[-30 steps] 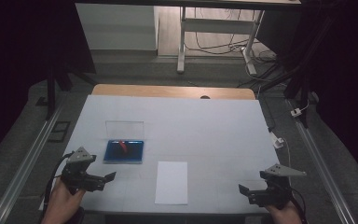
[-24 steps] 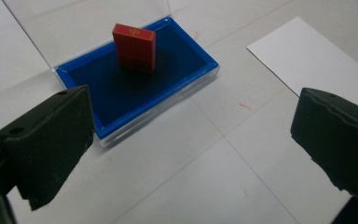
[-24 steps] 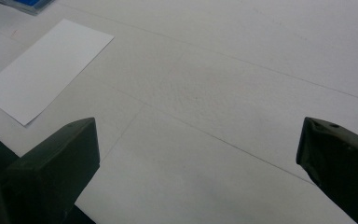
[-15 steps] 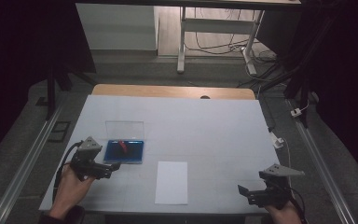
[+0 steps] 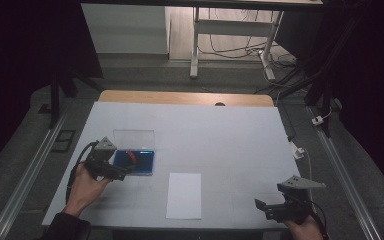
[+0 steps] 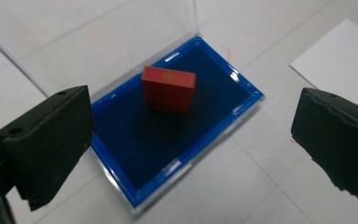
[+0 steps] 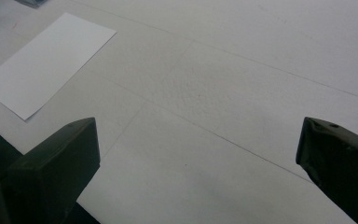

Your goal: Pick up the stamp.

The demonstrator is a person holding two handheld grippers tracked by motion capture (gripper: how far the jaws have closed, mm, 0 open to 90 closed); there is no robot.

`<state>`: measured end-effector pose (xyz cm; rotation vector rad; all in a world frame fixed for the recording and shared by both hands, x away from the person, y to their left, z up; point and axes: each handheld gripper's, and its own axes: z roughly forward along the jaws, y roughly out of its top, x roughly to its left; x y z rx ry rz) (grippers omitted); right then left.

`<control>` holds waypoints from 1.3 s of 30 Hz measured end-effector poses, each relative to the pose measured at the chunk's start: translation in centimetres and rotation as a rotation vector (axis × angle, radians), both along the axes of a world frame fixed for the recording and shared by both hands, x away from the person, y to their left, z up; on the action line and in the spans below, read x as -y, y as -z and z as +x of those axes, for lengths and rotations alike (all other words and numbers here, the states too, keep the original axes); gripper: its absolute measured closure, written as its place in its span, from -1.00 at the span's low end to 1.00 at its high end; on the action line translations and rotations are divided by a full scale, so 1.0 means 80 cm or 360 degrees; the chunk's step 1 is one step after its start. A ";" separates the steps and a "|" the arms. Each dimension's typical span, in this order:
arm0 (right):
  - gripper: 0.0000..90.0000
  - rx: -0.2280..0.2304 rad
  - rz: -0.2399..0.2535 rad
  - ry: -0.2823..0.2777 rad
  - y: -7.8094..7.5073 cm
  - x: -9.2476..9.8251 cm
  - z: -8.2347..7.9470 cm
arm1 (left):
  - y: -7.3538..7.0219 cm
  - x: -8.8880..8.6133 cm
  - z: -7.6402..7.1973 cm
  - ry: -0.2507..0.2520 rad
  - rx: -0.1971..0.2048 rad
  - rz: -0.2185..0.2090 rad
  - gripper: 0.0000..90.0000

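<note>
Left gripper (image 5: pixel 122 171) held low over the table's near-left part, jaws spread wide with nothing between them; in the left gripper view the two black jaws stand far apart at the frame's lower corners, framing the blue tray (image 6: pixel 121 140) ahead. In the high view the gripper's tips sit at the tray's near-left edge; touching or just above it, cannot tell. Red block (image 6: pixel 168 88) stands on the tray's dark blue floor, closer to the tray's far end than to the gripper, upright on one narrow edge, leaning slightly. It is a flat slab: its long axis runs roughly across the tray's width, one broad face turned toward the gripper, the thin top edge facing up with a faint gold mark on it. The tray's own long axis runs left to right in the high view, diagonally in the gripper view. A clear lid (image 6: pixel 121 28) rises from the tray's far edge, standing open. White sheet of paper (image 5: pixel 184 195) lies flat just to the right of the tray, apart from it, long axis pointing away from the person. Right gripper (image 5: pixel 266 209) rests well apart at the table's (image 5: pixel 220 130) near-right edge, jaws also wide, empty, over bare surface.
</note>
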<state>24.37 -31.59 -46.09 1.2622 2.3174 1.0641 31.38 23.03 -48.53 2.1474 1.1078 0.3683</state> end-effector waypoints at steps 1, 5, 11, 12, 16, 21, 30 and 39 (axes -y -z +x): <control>-1.00 0.0000 -0.0001 0.0000 0.000 0.000 0.000 | 0.000 0.000 0.000 0.0000 0.0000 0.0000 -1.00; -1.00 0.0001 -0.0003 -0.0004 0.000 0.000 0.000 | 0.004 0.004 0.014 0.0004 -0.0011 0.0008 -1.00; -1.00 -0.0003 -0.0015 -0.0002 0.000 -0.001 0.000 | 0.012 0.011 0.030 0.0046 -0.0042 0.0040 -1.00; -0.99 -0.0004 -0.0016 -0.0003 0.000 -0.001 0.000 | 0.012 0.011 0.030 0.0046 -0.0042 0.0040 -0.99; -1.00 -0.0002 -0.0016 -0.0003 0.000 -0.001 0.000 | 0.015 0.014 0.037 0.0067 -0.0046 0.0077 -0.90; -1.00 -0.0002 -0.0024 -0.0005 0.000 -0.002 0.000 | 0.017 0.014 0.040 0.0080 -0.0046 0.0114 -0.57; -0.99 0.0000 -0.0025 -0.0010 0.000 -0.002 0.000 | 0.015 0.011 0.042 0.0114 -0.0047 0.0125 -0.11; -1.00 -0.0002 -0.0031 -0.0015 0.000 -0.002 0.000 | 0.016 0.010 0.044 0.0120 -0.0082 0.0127 0.20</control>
